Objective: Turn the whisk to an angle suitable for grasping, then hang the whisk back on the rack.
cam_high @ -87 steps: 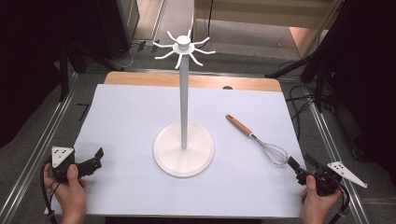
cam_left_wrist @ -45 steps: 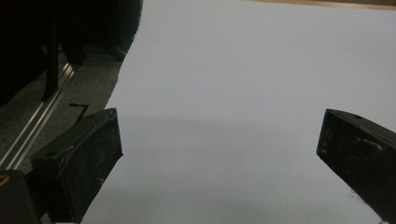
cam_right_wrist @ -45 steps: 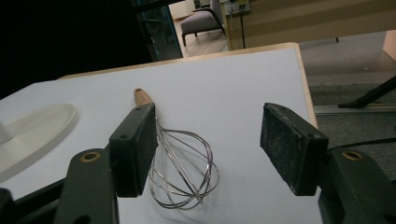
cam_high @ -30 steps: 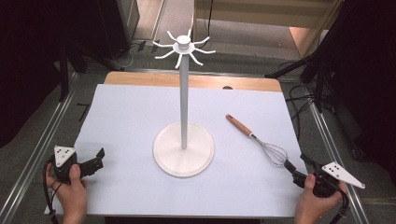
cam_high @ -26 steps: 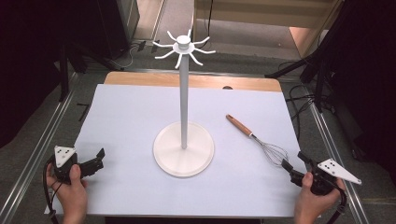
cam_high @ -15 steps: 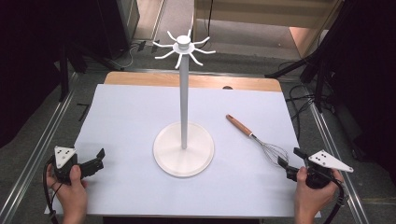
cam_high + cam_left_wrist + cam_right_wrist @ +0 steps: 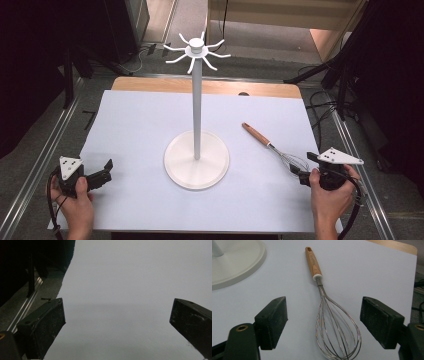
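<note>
On table [image 7: 150, 125], whisk [image 7: 329, 310] lies between right claw [image 7: 323, 322] jaws, spread wide; left claw [image 7: 117, 322] likewise released. Wires likely springy, light; grip wooden handle.

White sheet [image 7: 140, 130] covers the wooden table [image 7: 150, 85]; dark surroundings.

No legible text or labels anywhere

Tall white stand with round base and hooked crown [image 7: 197, 159], upright mid-worktop, blocking straight passage across the centre. Wooden-handled wire whisk [image 7: 329, 312] lying flat between wide-set jaws of right gripper [image 7: 332, 322], base just beside to one side. Open white sheet covering worktop [image 7: 130, 290] ahead of left gripper [image 7: 117, 322], jaws apart.
</note>
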`<state>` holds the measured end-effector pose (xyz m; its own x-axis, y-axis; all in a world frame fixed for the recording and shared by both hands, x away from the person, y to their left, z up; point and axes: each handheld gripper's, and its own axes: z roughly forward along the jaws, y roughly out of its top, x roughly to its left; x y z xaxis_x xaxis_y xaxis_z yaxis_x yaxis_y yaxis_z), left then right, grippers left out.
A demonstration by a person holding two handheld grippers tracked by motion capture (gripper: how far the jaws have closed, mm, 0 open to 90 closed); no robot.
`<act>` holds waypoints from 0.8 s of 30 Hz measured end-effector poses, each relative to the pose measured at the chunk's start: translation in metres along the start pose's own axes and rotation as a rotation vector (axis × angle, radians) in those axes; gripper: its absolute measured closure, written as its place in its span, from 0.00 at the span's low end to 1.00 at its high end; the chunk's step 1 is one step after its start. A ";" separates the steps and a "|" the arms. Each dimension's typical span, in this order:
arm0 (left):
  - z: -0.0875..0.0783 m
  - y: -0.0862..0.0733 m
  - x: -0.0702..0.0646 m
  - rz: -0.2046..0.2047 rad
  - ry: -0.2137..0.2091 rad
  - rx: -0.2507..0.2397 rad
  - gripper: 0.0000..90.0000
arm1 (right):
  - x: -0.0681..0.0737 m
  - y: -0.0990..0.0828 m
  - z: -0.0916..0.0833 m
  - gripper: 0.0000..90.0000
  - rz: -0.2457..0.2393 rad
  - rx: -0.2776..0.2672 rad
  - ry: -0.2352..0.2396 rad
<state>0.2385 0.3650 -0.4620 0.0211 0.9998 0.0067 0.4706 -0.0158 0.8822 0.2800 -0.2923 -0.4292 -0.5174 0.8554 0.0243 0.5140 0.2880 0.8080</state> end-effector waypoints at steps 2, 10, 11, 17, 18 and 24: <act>0.000 0.000 0.001 -0.007 -0.004 0.003 0.01 | 0.001 0.002 0.002 0.25 -0.007 0.010 0.002; 0.000 0.000 0.000 -0.003 -0.001 0.004 0.01 | 0.005 0.025 0.015 0.26 -0.059 0.088 0.019; 0.000 0.000 0.000 -0.003 -0.001 0.004 0.00 | 0.005 0.027 0.016 0.26 -0.062 0.096 0.021; 0.000 0.000 0.000 -0.001 0.000 -0.002 0.00 | 0.002 0.040 0.024 0.31 -0.084 0.161 0.029; 0.000 0.000 0.000 -0.001 0.000 -0.002 0.00 | 0.002 0.041 0.025 0.31 -0.079 0.170 0.031; 0.001 0.000 -0.001 0.000 0.004 0.010 0.00 | 0.002 0.051 0.034 0.34 -0.105 0.235 0.041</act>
<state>0.2397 0.3644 -0.4621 0.0180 0.9998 0.0087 0.4797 -0.0163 0.8773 0.3285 -0.2618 -0.4083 -0.6011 0.7988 -0.0249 0.5986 0.4707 0.6482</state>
